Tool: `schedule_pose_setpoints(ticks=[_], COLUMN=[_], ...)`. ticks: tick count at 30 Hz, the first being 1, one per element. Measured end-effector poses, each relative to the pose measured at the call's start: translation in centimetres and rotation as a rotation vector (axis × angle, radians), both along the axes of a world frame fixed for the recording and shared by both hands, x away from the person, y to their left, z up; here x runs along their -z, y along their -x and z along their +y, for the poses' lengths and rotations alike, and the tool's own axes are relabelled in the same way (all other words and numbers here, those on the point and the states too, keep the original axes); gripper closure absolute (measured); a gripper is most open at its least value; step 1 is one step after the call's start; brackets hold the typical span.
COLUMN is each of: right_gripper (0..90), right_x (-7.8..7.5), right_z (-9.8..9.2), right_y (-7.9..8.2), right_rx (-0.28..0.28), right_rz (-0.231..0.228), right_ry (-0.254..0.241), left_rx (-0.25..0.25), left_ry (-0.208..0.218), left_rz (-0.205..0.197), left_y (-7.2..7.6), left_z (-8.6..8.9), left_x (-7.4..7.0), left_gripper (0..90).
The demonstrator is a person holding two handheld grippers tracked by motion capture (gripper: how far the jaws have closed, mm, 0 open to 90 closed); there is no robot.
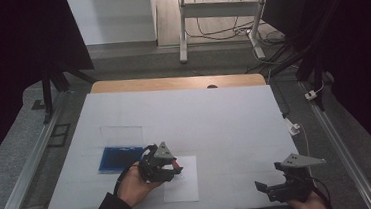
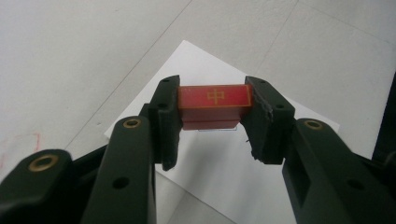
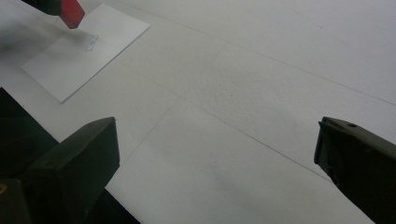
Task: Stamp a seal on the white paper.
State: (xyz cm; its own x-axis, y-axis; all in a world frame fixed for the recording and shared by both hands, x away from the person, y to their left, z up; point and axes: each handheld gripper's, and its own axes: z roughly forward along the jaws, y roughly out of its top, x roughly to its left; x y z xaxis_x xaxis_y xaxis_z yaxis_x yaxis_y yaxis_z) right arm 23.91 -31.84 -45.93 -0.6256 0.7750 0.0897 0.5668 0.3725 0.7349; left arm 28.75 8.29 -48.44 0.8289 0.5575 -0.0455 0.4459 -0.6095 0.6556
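Stamp [image 2: 213, 105] clamped between jaws of left gripper [image 1: 171, 167], raised just above white sheet [image 1: 186, 187] | small printed box [image 3: 91, 42] on sheet below, apparently blank, pressing judged not yet done | blue pad [image 1: 117, 158] near, left of sheet | right gripper [image 1: 273, 188] spread wide, empty, well apart over table [image 1: 225, 121].

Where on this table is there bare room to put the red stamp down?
Bare: the far half of the table beyond the blue pad, and the stretch between the white paper and the right gripper. Crowded: around the left gripper holding the red stamp.
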Motion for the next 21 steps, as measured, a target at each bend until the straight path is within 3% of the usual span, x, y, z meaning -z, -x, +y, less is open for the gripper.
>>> schedule_pose_setpoints(ticks=[21], right_gripper=[0.0], right_x=[0.0], right_z=[-0.2], right_y=[0.0], right_rx=[0.007], right_rz=[0.001], right_ry=[-0.024], left_rx=[-0.044], left_ry=[0.016], left_rz=[0.018], left_y=[0.3], left_z=[2.4], left_x=[-1.0], left_gripper=[57.9])
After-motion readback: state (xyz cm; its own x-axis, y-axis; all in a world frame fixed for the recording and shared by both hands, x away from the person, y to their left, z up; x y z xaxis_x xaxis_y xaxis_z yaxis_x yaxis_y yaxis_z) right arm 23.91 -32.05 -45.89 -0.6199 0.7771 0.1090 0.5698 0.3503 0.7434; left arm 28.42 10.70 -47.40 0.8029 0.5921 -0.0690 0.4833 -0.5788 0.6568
